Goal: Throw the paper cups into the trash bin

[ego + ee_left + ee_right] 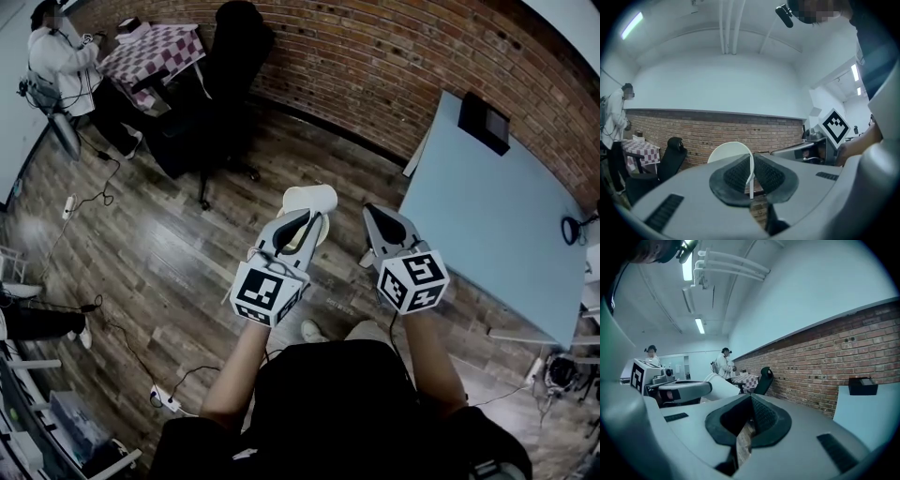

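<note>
A white paper cup [310,201] hangs over the wooden floor, lying on its side with its mouth toward me. My left gripper [304,223] is shut on the cup's rim. In the left gripper view the thin rim wall [751,174] is pinched between the black pads, and the cup's body [726,151] rises behind them. My right gripper [374,213] hangs beside it on the right, shut, with nothing between its pads [761,414]. The right gripper view also shows the left gripper [685,391] and the cup [718,383] at its left.
A light blue table [497,225] with a black box [483,120] stands to the right, by the brick wall [394,66]. A black office chair [225,66], a checkered table [155,49] and a person [58,56] are at the far left. Cables [94,197] lie on the floor.
</note>
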Tool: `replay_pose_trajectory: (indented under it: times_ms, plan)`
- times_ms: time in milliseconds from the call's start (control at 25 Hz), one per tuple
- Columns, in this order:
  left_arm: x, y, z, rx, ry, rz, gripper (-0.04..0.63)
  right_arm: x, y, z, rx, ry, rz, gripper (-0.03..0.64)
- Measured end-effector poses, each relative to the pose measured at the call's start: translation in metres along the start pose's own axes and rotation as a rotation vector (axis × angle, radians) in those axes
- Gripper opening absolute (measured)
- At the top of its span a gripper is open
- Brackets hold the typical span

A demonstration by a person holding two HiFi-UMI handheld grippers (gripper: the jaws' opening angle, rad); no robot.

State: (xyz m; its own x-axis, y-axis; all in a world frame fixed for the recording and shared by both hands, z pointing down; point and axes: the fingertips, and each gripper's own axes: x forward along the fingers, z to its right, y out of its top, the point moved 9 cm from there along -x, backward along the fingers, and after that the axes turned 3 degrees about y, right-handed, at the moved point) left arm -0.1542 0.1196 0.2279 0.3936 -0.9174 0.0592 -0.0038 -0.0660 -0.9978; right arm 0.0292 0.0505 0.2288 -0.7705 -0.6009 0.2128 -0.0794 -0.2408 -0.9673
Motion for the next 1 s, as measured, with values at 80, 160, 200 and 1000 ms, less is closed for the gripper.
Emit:
replay_pose_trajectory:
  times_ms: [80, 160, 200, 1000]
  plan:
    - [-0.003, -0.002, -0.005, -0.007, 0.004, 0.007, 0.031, 0.005, -0.002, -0.006, -0.011, 0.011, -0.010, 0.005]
    - [-0.004, -0.004, -0.010, -0.014, 0.005, 0.013, 0.031, 0.009, -0.003, -0.010, -0.021, 0.022, -0.023, 0.005]
    - [-0.003, -0.006, -0.012, -0.017, 0.005, 0.013, 0.032, 0.010, -0.003, -0.011, -0.025, 0.025, -0.027, 0.005]
    - [0.063, -0.019, -0.069, -0.047, 0.070, -0.037, 0.032, 0.092, 0.019, 0.046, -0.015, 0.078, -0.020, 0.005]
